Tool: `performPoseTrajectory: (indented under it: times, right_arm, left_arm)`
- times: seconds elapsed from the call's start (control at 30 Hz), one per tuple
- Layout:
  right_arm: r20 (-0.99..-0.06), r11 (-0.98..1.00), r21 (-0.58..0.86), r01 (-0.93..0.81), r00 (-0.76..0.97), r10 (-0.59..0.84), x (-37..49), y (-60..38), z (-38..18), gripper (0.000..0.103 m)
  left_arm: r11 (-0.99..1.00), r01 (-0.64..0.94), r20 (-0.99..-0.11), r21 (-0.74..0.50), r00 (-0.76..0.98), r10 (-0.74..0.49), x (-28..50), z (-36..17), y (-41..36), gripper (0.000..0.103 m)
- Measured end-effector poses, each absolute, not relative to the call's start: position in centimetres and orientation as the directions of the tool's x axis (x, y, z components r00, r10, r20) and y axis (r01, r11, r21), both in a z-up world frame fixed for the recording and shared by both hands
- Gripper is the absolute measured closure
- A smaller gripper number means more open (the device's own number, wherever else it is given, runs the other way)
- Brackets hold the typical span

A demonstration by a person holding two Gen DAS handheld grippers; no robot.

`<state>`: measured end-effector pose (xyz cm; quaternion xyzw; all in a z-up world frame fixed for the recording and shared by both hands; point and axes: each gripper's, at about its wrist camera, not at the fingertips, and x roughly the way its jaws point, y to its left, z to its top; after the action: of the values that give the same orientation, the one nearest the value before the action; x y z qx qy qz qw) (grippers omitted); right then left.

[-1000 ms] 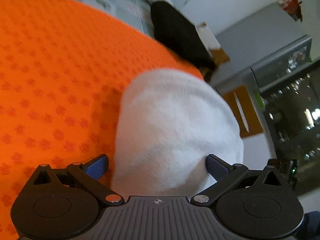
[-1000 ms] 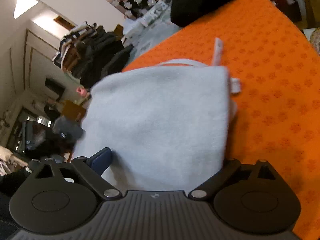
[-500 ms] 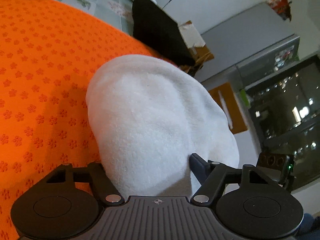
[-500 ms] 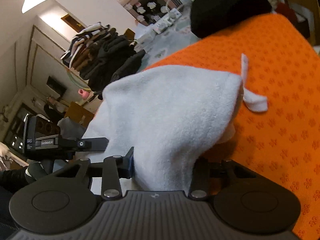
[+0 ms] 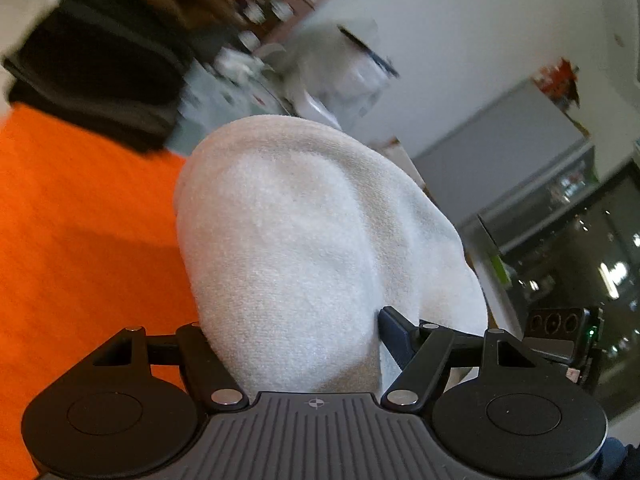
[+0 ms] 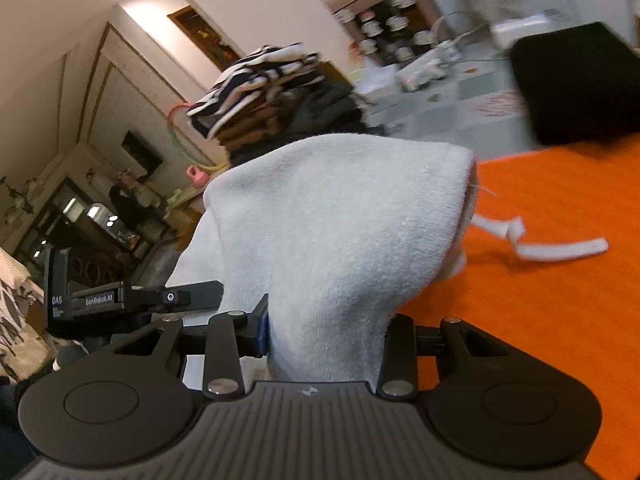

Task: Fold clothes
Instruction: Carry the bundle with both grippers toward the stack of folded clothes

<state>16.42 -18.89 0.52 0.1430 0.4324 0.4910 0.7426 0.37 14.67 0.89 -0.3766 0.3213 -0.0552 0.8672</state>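
I see left gripper [image 5: 294, 340] pinching the white fleecy garment [image 5: 304, 240] | right gripper [image 6: 326, 332] pinching it [image 6: 340, 232] too | both angled downward over orange patterned mat [image 6: 560, 280]

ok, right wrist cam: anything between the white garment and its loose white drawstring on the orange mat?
Nothing: in the right wrist view only bare orange mat lies between the white garment and the loose end of its drawstring.

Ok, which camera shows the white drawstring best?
Right wrist view: the drawstring trails from the white garment's edge, knotted, lying on the orange mat. The left wrist view shows only the bunched garment, no drawstring.
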Motion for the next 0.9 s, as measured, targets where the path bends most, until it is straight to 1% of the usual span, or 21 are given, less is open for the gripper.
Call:
performPoseTrajectory:
  times: [0.17, 0.33, 0.5, 0.57, 0.63, 0.67, 0.73, 0.8, 0.87, 0.9]
  right_arm:
    - [-0.481, 0.430, 0.659, -0.617, 0.094, 0.872, 18.0, -8.8, 0.8, 0.059]
    - [-0.472, 0.412, 0.686, -0.599, 0.064, 0.879, 20.1, 0.3, -0.5, 0.059]
    - [-0.490, 0.428, 0.701, -0.570, 0.051, 0.870, 22.4, 6.7, -3.2, 0.059]
    - [-0.518, 0.449, 0.688, -0.570, 0.047, 0.854, 23.3, 8.4, -4.9, 0.059]
    - [-0.569, 0.479, 0.652, -0.588, 0.038, 0.821, 24.0, 10.0, -6.7, 0.058]
    - [-0.597, 0.494, 0.629, -0.600, 0.033, 0.801, 24.3, 10.8, -7.6, 0.056]
    - [-0.627, 0.511, 0.601, -0.615, 0.034, 0.778, 24.6, 11.3, -9.2, 0.048]
    - [-0.614, 0.504, 0.598, -0.623, 0.048, 0.788, 24.8, 10.6, -9.6, 0.034]
    - [-0.618, 0.520, 0.566, -0.640, 0.088, 0.781, 24.9, 9.5, -8.9, 0.026]
    - [-0.620, 0.529, 0.547, -0.649, 0.111, 0.777, 24.9, 8.9, -8.4, 0.023]
  left_arm:
    - [0.737, -0.203, -0.540, -0.645, 0.803, -0.252, -0.4, 1.8, 22.7, 0.030]
    - [0.750, -0.264, -0.579, -0.606, 0.793, -0.188, 0.6, 1.3, 29.8, 0.030]
    - [0.746, -0.311, -0.619, -0.588, 0.767, -0.169, 2.7, -1.8, 34.5, 0.029]
    - [0.733, -0.344, -0.640, -0.587, 0.752, -0.159, 3.6, -3.8, 35.7, 0.029]
    - [0.708, -0.402, -0.669, -0.581, 0.732, -0.133, 4.4, -6.2, 36.3, 0.028]
    - [0.699, -0.426, -0.680, -0.574, 0.724, -0.117, 4.6, -7.3, 36.4, 0.028]
    - [0.699, -0.437, -0.669, -0.566, 0.739, -0.080, 4.7, -8.3, 36.2, 0.020]
    - [0.702, -0.439, -0.659, -0.561, 0.750, -0.057, 4.4, -8.2, 36.0, 0.020]
    - [0.709, -0.449, -0.655, -0.544, 0.755, -0.025, 3.7, -7.7, 35.8, 0.020]
    - [0.717, -0.458, -0.654, -0.526, 0.756, 0.003, 3.5, -7.3, 35.8, 0.021]
